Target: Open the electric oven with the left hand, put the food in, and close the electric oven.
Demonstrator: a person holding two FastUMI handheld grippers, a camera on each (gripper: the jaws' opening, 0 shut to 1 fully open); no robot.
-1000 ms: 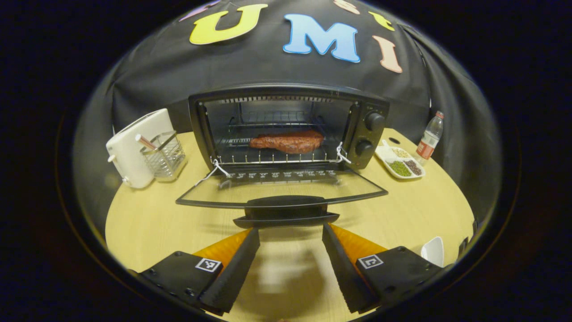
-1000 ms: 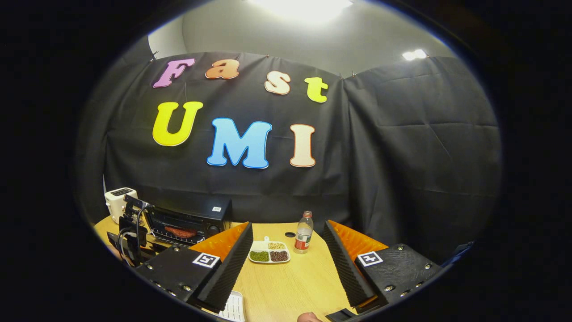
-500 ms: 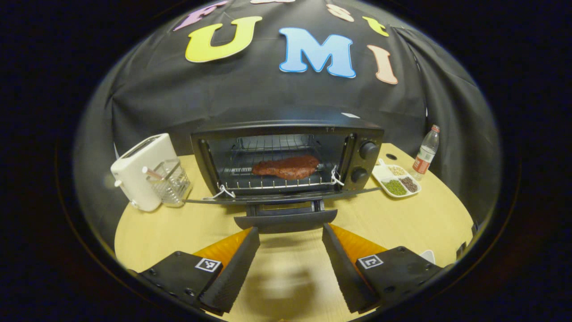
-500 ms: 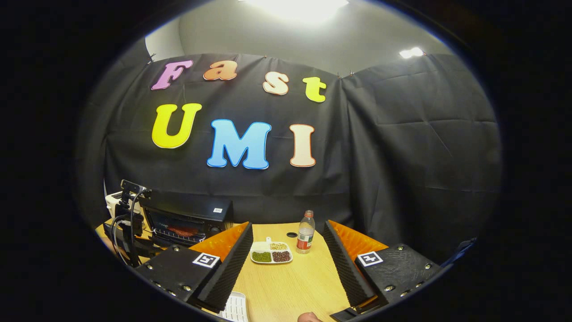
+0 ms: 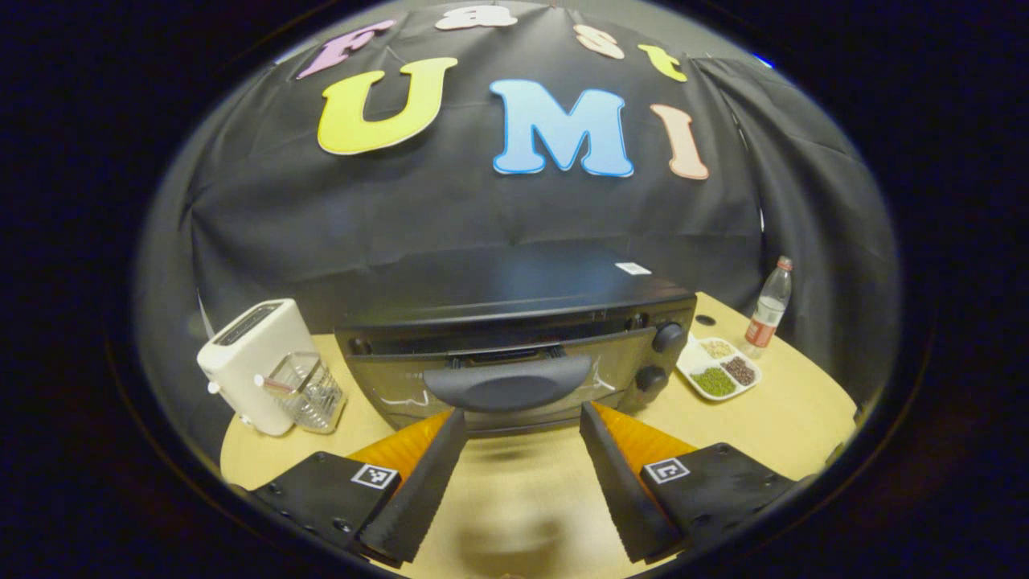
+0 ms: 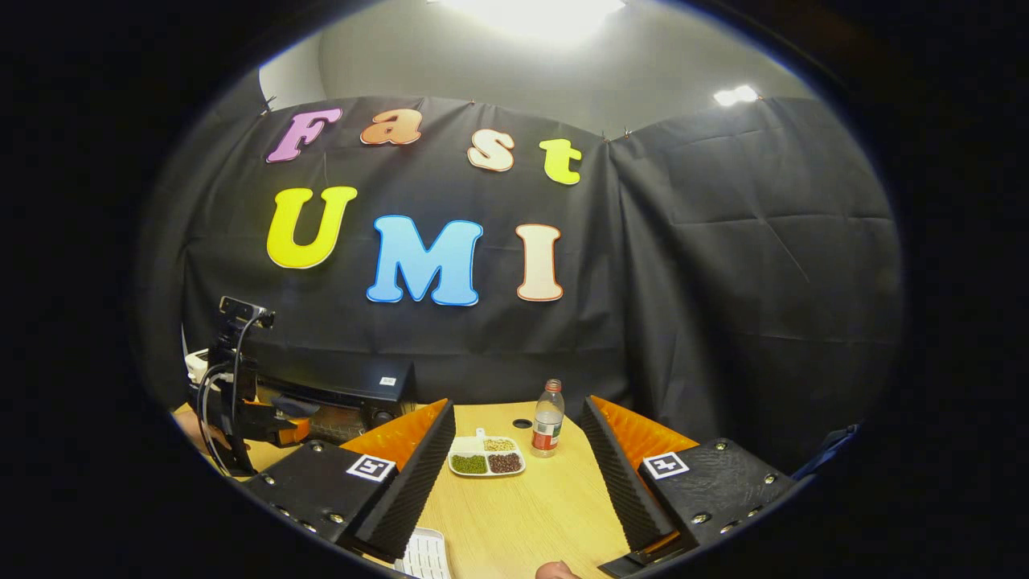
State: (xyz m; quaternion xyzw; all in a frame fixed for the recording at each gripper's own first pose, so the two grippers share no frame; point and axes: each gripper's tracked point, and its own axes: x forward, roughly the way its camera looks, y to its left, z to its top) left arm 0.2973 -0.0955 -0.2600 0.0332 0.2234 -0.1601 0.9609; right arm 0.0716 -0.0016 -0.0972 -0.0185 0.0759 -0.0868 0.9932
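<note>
The oven door (image 5: 514, 386) has swung nearly shut since a second ago; the left gripper (image 5: 514, 482), fingers wide and empty, sits at six o'clock below its handle (image 5: 506, 384), so closing is almost done.

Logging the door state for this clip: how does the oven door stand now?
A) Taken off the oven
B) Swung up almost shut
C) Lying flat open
B: in the left gripper view the oven door stands nearly upright against the oven, a thin gap along its top edge, its handle just ahead of the open left gripper.
</note>
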